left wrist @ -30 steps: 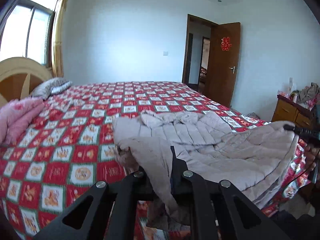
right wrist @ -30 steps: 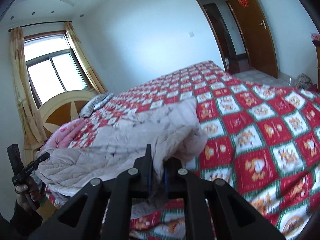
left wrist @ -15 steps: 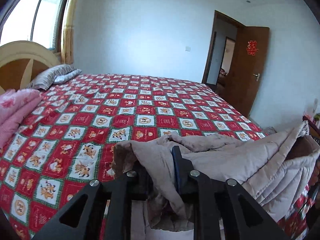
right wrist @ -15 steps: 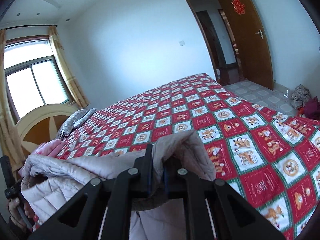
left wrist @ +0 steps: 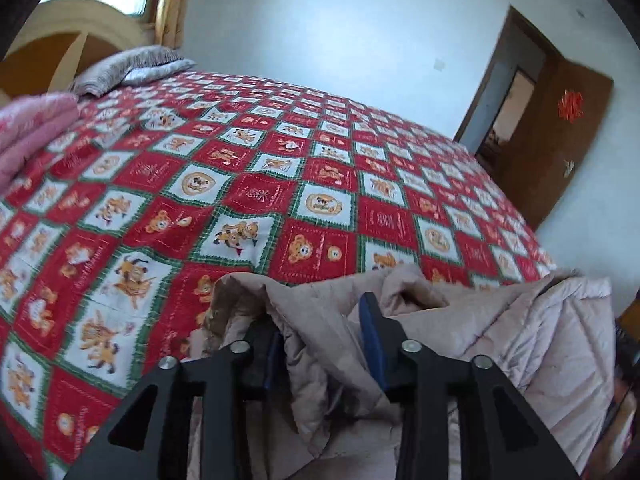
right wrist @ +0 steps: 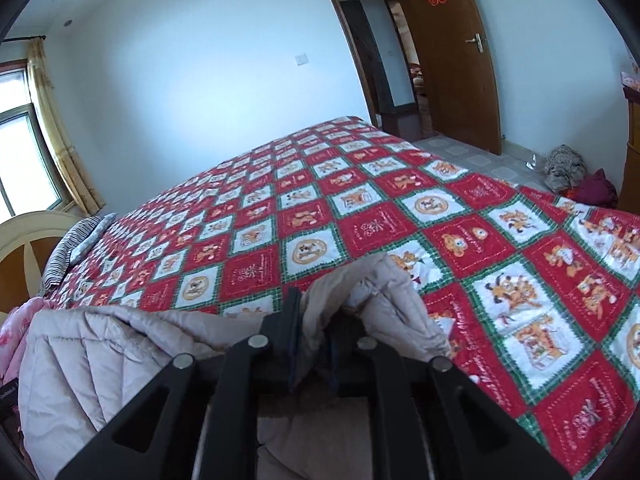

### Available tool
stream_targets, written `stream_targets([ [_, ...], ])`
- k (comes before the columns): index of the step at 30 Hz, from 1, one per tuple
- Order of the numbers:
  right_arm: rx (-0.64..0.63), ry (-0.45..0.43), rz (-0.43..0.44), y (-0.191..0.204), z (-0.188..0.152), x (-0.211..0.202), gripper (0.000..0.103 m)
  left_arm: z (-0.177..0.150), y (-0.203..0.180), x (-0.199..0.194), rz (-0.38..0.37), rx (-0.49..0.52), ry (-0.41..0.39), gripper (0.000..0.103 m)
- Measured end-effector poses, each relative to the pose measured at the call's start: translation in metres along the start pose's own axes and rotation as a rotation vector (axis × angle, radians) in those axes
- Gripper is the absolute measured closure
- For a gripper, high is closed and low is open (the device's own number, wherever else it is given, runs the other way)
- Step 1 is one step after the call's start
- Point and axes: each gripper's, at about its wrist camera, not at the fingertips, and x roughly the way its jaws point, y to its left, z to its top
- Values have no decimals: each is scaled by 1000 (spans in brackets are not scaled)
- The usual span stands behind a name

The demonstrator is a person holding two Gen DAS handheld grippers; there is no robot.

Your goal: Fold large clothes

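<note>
Fabric of a beige quilted coat (left wrist: 320, 344) is pinched between the two fingers of the left tool (left wrist: 320, 340), low in the left wrist view at about 6 o'clock. The rest of the coat is bunched toward 4 o'clock, raised over the near edge of the bed (left wrist: 248, 196), whose red, white and green patchwork cover fills the middle. A grey pillow (left wrist: 132, 68) and a folded pink blanket (left wrist: 32, 128) are seen at 10 o'clock, and a brown door (left wrist: 560, 136) at 2 o'clock.

In the right wrist view, the right tool (right wrist: 316, 336) is clamped on another fold of the coat (right wrist: 372, 292) at 6 o'clock, and quilted panels are draped away toward 8 o'clock. The bed (right wrist: 360, 208) stretches beyond, with a striped pillow (right wrist: 76, 248) at 9 o'clock, a door (right wrist: 452, 52) at 1 o'clock and a heap of clothes (right wrist: 576, 180) on the floor at 3 o'clock.
</note>
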Motion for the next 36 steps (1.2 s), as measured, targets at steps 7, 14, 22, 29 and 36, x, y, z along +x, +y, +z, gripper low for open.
stream_targets([
  [7, 22, -1, 74, -4, 0, 19, 50, 12, -8, -4, -78, -16, -91, 24],
  [14, 67, -98, 138, -8, 5, 4, 23, 16, -28, -6, 143, 79, -157, 9],
  [22, -114, -190, 22, 35, 12, -14, 16, 9, -61, -9, 282, 195, -194, 5],
  [29, -434, -172, 51, 115, -37, -5, 11, -31, -107, 8, 458, 368, -259, 4],
  [36, -521, -71, -77, 125, -44, 48, 10, -8, -76, 59, 487, 244, -133, 4],
])
